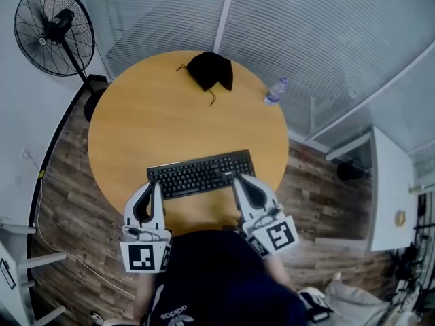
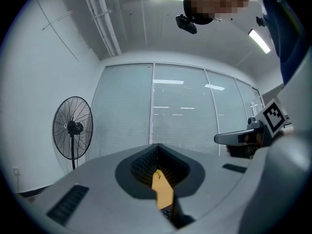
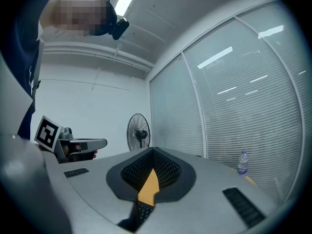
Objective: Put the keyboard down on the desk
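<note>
The keyboard point(image 1: 201, 173) lies flat on the round wooden desk point(image 1: 170, 114), low in the centre of the head view. The left gripper point(image 1: 156, 185) and right gripper point(image 1: 239, 180) sit at its two near corners, each with jaws pressed together

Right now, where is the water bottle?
In the head view the water bottle stands at the round table's far right edge, right of the black cloth, beyond the keyboard.
</note>
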Available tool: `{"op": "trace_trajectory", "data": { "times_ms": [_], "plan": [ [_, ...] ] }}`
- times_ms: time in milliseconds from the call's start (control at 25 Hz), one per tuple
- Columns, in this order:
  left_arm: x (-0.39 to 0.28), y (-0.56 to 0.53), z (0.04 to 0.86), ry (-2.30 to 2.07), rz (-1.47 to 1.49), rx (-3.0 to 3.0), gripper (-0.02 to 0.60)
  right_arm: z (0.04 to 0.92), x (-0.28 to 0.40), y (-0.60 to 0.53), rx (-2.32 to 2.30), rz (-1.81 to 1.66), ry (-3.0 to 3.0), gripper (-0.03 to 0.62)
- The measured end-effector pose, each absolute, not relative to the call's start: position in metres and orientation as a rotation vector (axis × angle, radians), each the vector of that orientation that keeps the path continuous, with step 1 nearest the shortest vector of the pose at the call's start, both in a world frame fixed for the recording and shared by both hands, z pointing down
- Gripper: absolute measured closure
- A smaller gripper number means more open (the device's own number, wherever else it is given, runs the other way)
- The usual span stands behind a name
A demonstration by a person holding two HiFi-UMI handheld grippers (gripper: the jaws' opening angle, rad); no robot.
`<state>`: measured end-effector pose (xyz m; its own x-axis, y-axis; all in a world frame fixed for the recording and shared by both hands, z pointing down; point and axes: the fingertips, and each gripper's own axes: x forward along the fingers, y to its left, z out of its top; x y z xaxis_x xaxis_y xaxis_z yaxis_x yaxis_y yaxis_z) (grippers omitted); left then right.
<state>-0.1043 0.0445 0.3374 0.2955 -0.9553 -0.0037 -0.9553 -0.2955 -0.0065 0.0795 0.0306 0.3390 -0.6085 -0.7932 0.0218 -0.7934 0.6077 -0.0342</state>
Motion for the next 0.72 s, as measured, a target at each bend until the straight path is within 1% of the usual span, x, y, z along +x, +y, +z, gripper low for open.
{"op": "trace_trajectory", "data": {
  "times_ms": [720],
  "plan": [
    [-0.0953, 0.0455, 0.3393, 1.884, -0.030, -2.522, 0.580, 0.3432, 0.0763, 0.0330, 1.334, 0.059, -2.832, 0.591]
  ]
}}
